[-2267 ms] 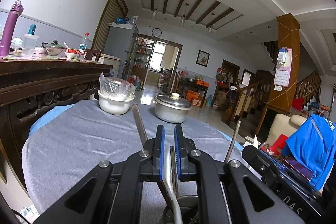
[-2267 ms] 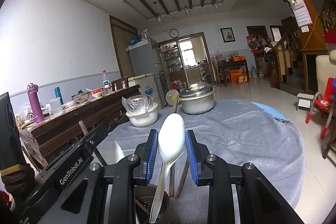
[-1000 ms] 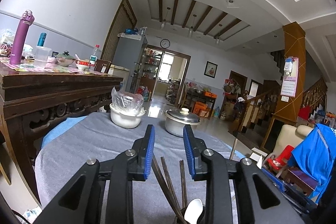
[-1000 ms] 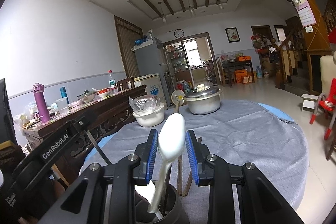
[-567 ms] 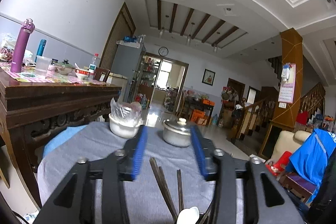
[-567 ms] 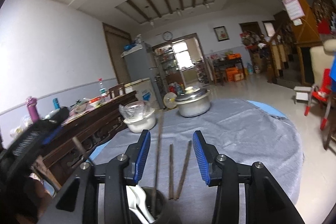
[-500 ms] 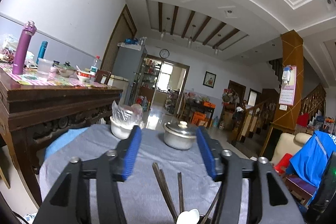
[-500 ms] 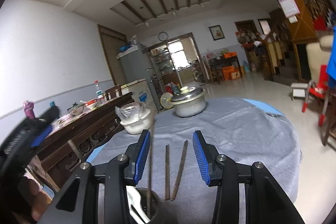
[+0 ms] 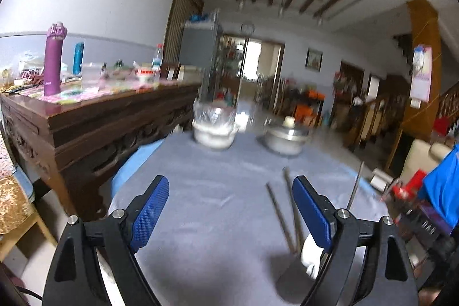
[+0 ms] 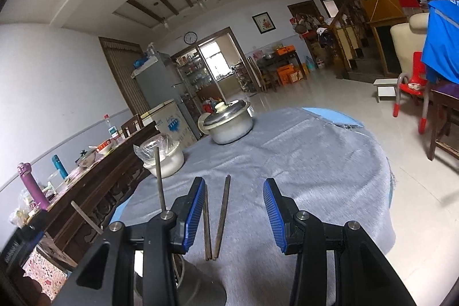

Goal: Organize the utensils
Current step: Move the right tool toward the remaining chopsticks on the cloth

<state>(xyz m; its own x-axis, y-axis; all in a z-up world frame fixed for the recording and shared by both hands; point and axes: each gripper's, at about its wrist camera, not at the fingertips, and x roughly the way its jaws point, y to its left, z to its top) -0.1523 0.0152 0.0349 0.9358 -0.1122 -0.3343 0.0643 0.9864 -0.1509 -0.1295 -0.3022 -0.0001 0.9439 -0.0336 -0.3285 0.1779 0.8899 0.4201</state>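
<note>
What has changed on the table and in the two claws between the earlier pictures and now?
The right claw let go of the white spoon and opened. The left claw released its utensil and opened wide. The two chopsticks, the pot and the bowl stayed put.

- A lidded metal pot [image 10: 229, 122] is sitting on the grey tablecloth [image 10: 315, 162], far side.
- A white bowl [image 10: 165, 159] covered in clear plastic is standing near the pot, apart from it.
- A purple bottle [image 9: 54, 59] is standing upright on the dark wooden sideboard [image 9: 100, 116].
- A wall clock [image 10: 190, 37] is hanging above the doorway.
- A red chair [image 10: 413, 88] is standing on the tiled floor.
</note>
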